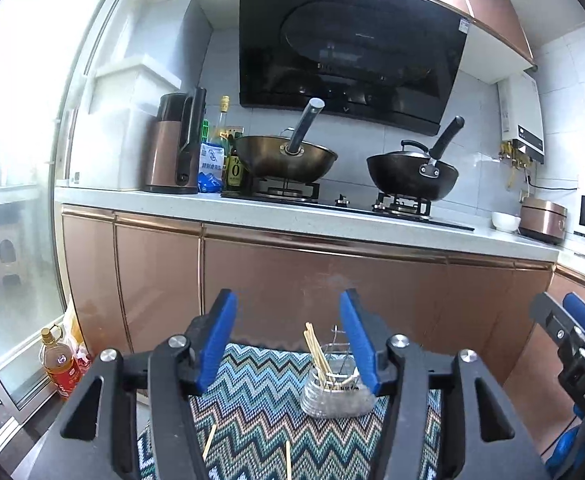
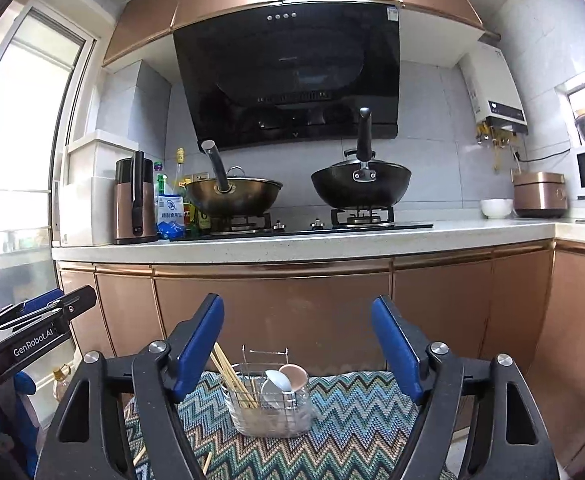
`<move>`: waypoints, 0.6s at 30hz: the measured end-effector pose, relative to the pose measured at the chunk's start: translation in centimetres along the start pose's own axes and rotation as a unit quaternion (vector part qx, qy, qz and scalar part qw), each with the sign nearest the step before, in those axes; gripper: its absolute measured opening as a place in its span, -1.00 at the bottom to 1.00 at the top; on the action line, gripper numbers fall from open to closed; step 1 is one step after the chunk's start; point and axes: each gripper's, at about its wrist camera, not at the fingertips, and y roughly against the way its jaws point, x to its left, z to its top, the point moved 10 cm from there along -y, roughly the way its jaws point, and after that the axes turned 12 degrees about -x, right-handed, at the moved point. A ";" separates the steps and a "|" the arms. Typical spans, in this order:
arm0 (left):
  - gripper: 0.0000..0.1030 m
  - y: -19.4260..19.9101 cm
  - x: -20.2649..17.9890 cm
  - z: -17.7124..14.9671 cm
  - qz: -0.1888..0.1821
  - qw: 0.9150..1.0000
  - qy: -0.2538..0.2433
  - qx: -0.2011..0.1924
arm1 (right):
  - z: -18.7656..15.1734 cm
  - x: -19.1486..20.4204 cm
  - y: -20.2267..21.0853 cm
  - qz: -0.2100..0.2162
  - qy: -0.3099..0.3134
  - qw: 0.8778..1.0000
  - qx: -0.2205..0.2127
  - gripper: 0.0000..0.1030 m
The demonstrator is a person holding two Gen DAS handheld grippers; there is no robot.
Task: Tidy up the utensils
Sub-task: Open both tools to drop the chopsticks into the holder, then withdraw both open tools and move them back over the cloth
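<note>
A wire utensil basket (image 2: pixel 270 404) stands on a zigzag-patterned cloth (image 2: pixel 356 432). It holds several wooden chopsticks (image 2: pixel 230 376) on its left side and two spoons (image 2: pixel 286 378) on its right. Two loose chopsticks (image 1: pixel 288 460) lie on the cloth (image 1: pixel 252 404) in front of the basket (image 1: pixel 336 388); their ends also show in the right wrist view (image 2: pixel 207 462). My left gripper (image 1: pixel 288 340) is open and empty, above and short of the basket. My right gripper (image 2: pixel 297 344) is open and empty, with the basket between its fingers in view.
Behind stands a copper-fronted kitchen counter (image 2: pixel 292 240) with a gas hob, two woks (image 2: pixel 234 196) (image 2: pixel 360 188), a kettle (image 2: pixel 134 204), bottles, a white bowl (image 2: pixel 496 207) and a rice cooker (image 2: pixel 540 194). An oil bottle (image 1: pixel 58 364) stands on the floor by the glass door.
</note>
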 end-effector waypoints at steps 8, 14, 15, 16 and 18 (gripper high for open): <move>0.02 1.5 0.0 -1.0 0.001 1.000 -0.007 0.010 | 0.1 -0.8 1.7 -0.010 -0.007 1.000 -0.006 0.52; 0.03 2.0 0.3 -1.6 0.005 1.000 -0.013 0.017 | 0.3 -1.3 2.7 -0.016 -0.009 1.000 -0.012 0.68; 0.04 2.0 0.4 -1.7 0.006 1.000 -0.013 0.019 | 0.3 -1.5 2.9 -0.017 -0.010 1.000 -0.013 0.69; 0.05 2.0 0.5 -1.8 0.007 1.000 -0.014 0.020 | 0.4 -1.6 3.0 -0.017 -0.010 1.000 -0.014 0.71; 0.07 2.1 0.6 -1.9 0.008 1.000 -0.014 0.022 | 0.5 -1.7 3.1 -0.017 -0.010 1.000 -0.016 0.74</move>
